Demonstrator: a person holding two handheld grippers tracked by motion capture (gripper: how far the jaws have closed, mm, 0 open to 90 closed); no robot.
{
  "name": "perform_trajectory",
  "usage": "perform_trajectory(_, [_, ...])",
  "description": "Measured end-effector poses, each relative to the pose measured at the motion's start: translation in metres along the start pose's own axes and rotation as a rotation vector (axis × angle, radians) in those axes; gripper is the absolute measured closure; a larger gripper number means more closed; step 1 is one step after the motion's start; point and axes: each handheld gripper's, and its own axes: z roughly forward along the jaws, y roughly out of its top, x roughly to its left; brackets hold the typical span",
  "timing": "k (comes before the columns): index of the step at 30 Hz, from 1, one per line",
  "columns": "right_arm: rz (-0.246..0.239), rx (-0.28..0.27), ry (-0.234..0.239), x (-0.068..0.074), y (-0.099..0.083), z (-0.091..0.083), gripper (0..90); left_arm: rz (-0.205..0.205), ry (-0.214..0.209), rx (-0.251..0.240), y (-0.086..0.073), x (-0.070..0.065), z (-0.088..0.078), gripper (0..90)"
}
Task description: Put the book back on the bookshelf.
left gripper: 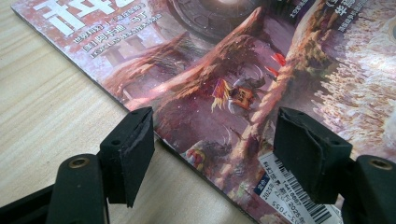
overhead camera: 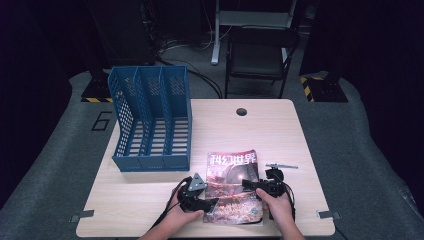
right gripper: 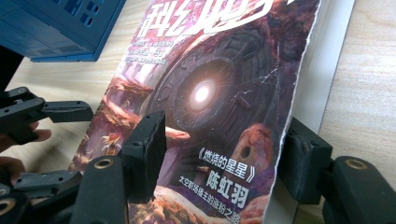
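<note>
— Where's the magazine [overhead camera: 234, 186]?
— Lower centre of the table [overhead camera: 150, 197], right of the blue file rack [overhead camera: 152, 120].
— And the grippers?
— The left gripper [left gripper: 212, 154] gapes over its near-left edge; the right gripper [right gripper: 224, 161], also spread, straddles the lifted right edge.

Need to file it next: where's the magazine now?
In the high view the magazine lies flat at the table's near edge, between both grippers, just right of the blue file rack.
</note>
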Motion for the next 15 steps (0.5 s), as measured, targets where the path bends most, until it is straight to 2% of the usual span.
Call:
perform_trajectory(1, [0.019, 0.012, 0.008, 0.0005, 0.0003, -0.0007, 38.7, 0.004, 0.002, 0.0, 0.0, 0.0003, -0.0001, 29.1])
perform_trajectory(3, [-0.008, 0.004, 0.009, -0.0017, 0.0005, -0.0003, 38.4, 0.016, -0.001, 0.008, 0.0, 0.0013, -0.0009, 29.0])
perform_trajectory(5, [-0.007, 0.014, 0.008, 0.0002, 0.0005, -0.0003, 35.7, 0.003, -0.01, 0.008, -0.0003, 0.0008, -0.001, 29.0])
perform_trajectory(9, [-0.053, 0.037, 0.013, 0.0054, 0.0012, 0.0014, 24.3, 0.007, -0.017, 0.002, -0.0005, 0.0015, -0.0008, 29.0])
perform_trajectory(10, [-0.066, 0.038, 0.022, 0.005, 0.0012, 0.0018, 23.8, 0.014, -0.015, 0.003, -0.0003, 0.002, -0.0009, 29.0])
perform_trajectory(12, [-0.06, 0.04, 0.022, 0.005, 0.0012, 0.0014, 24.8, 0.015, -0.015, 0.003, -0.0004, 0.0021, -0.0009, 29.0])
perform_trajectory(15, [-0.057, 0.034, 0.009, 0.0038, 0.0009, 0.0005, 30.7, 0.011, -0.017, 0.001, -0.0005, 0.0018, -0.0008, 29.0])
